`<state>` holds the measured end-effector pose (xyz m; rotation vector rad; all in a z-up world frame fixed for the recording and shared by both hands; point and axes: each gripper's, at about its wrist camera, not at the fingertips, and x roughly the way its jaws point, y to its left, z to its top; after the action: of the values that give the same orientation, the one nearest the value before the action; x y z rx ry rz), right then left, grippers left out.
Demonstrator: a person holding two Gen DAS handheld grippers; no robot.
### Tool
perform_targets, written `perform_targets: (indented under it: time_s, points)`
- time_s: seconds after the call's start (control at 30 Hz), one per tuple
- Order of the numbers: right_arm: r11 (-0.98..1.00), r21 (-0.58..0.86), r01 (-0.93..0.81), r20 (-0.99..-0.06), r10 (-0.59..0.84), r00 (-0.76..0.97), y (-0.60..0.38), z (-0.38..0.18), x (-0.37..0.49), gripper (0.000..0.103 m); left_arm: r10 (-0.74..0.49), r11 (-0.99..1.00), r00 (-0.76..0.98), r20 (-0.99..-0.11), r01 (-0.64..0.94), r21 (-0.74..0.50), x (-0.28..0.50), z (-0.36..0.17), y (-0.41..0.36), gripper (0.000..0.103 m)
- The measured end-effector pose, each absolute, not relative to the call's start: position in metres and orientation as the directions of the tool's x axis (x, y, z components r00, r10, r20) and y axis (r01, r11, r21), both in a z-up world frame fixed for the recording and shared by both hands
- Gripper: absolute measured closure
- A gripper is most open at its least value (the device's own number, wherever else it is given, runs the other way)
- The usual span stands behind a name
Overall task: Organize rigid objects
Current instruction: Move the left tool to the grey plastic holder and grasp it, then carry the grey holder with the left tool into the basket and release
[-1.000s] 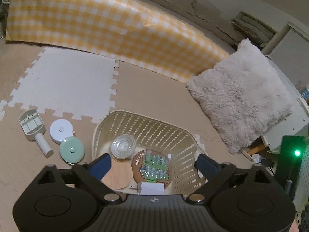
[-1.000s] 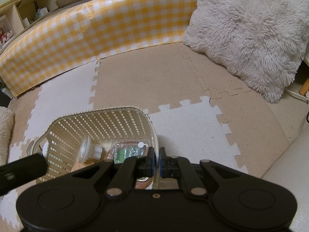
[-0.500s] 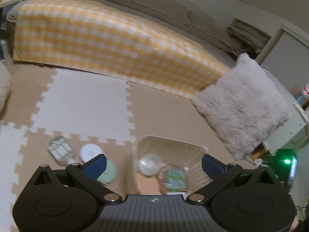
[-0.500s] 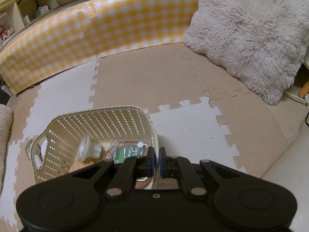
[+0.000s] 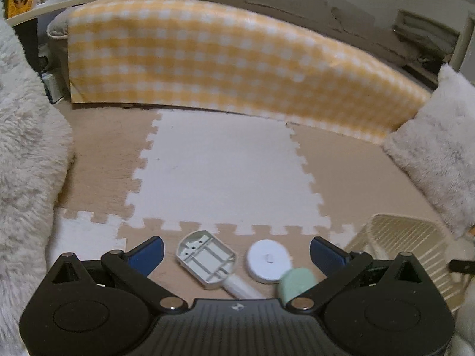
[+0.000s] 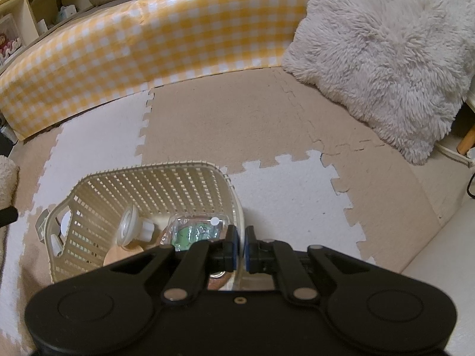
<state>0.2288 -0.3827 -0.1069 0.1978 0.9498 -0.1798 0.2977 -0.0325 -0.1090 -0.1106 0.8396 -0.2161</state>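
1. Left gripper point(image 5: 237, 252): jaws stand fully apart, having just been opening, with nothing between the pads. A second ago its view looked down into the basket; now it has swung away to the loose items on the floor mat point(image 5: 225, 178).
2. Items below the left gripper: a grey-white scoop point(image 5: 206, 259) with its handle toward the camera, a white round disc point(image 5: 268, 260) just beside it, and a pale green lid point(image 5: 297, 281) touching the disc's near edge. All three lie on the mat outside the basket, in the same arrangement as before.
3. Basket point(image 5: 409, 237): now only at the right edge of the left view, near the fluffy cushion point(image 5: 430, 160).
4. Right gripper point(image 6: 241, 244): jaws closed together, holding nothing, hovering over the basket's near right rim, unchanged.
5. Basket contents, right view: a clear funnel-shaped part point(image 6: 132, 230) and a clear pack with green contents point(image 6: 197, 231), unmoved.
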Motion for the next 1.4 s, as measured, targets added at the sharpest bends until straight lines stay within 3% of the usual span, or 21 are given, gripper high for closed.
perform_targets:
  time_s: [0.33,0.67,0.77,0.83,1.13,1.2,1.4]
  points:
    - [0.971,0.071,0.23,-0.819,-0.075,0.569,-0.38,-0.106,0.228,0.097,-0.241,0.958,0.632,-0.737,0.277,-0.075,0.31,-0.148,-0.039,0.0]
    - [0.972,0.059,0.226,-0.819,-0.082,0.567,-0.378,-0.106,0.228,0.097,-0.258,0.949,0.595,-0.761,0.305,-0.083,0.32,-0.171,-0.033,0.001]
    - [0.973,0.057,0.225,-0.819,-0.083,0.567,-0.377,-0.106,0.228,0.097,-0.278,0.942,0.594,-0.755,0.321,-0.094,0.322,-0.175,-0.03,0.012]
    - [0.974,0.052,0.222,-0.819,-0.085,0.567,-0.377,-0.106,0.228,0.097,-0.267,0.944,0.606,-0.75,0.32,-0.077,0.323,-0.177,-0.029,0.028]
    - [0.975,0.045,0.22,-0.819,-0.089,0.566,-0.377,-0.106,0.229,0.097,-0.261,0.949,0.618,-0.742,0.306,-0.079,0.328,-0.183,-0.022,0.031]
    - [0.975,0.045,0.219,-0.819,-0.089,0.567,-0.377,-0.106,0.229,0.097,-0.264,0.947,0.614,-0.743,0.312,-0.079,0.328,-0.184,-0.024,0.037]
    - [0.975,0.041,0.219,-0.819,-0.093,0.566,-0.376,-0.106,0.229,0.096,-0.246,0.955,0.62,-0.745,0.285,-0.079,0.327,-0.181,-0.026,0.038]
